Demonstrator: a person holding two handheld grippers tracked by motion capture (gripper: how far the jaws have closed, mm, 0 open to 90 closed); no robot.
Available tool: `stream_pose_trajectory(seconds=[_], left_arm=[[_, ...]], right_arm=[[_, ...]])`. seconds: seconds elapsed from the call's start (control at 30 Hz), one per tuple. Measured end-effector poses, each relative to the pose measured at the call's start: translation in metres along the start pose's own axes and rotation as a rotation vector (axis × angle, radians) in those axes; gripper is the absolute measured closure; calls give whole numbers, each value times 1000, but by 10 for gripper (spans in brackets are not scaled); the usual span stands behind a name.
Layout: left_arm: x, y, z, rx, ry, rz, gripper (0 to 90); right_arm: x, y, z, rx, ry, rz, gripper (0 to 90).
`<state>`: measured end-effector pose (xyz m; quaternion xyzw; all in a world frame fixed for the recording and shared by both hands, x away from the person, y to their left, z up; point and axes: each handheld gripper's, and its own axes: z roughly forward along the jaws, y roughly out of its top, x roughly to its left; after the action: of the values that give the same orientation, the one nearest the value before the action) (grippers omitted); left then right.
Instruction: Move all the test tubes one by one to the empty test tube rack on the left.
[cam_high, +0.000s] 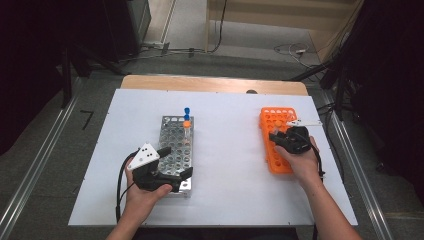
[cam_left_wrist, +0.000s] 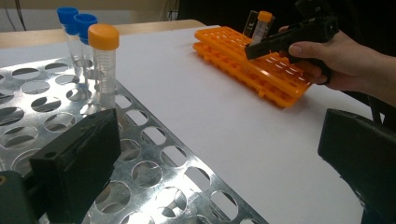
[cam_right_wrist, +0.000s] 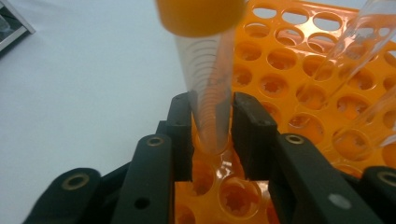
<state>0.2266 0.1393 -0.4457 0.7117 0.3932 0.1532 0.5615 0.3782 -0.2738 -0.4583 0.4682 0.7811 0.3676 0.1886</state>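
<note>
At the right of the high view, the right tongs (cam_high: 279, 136) clamp an orange-capped tube (cam_right_wrist: 208, 88) over the orange plastic rack (cam_high: 272, 159), jaws pressed to its clear wall just below the cap. In the right gripper view the tube stands nearly upright at top centre, its rounded bottom at the mouth of one of the rack's holes; whether it is seated there cannot be told. Gripping high on the wall likely keeps the lower end free to pass through a hole. At lower left, the left tongs (cam_high: 176, 161) stand open and hold nothing, one jaw over the perforated metal rack (cam_high: 168, 131), perhaps steadying it. Another orange-capped tube (cam_left_wrist: 103, 65) and two blue-capped tubes (cam_left_wrist: 77, 39) stand together at that rack's far end, upper left of the left gripper view. Both racks sit well apart on the white tabletop (cam_high: 225, 150).
</note>
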Motion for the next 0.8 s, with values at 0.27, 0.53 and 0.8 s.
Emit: stream_pose_trajectory(seconds=[0.27,0.53,0.8], left_arm=[[-1,1,-1,-7,-2,2,0],[-2,1,0,-7,-6,2,0],[-7,2,2,-6,-15,13,0]], right_arm=[[1,0,-7,-49,-15,-15,725],[5,2,-33,-147,7,-21,725],[21,-4,-52,-176,110,-48,727]])
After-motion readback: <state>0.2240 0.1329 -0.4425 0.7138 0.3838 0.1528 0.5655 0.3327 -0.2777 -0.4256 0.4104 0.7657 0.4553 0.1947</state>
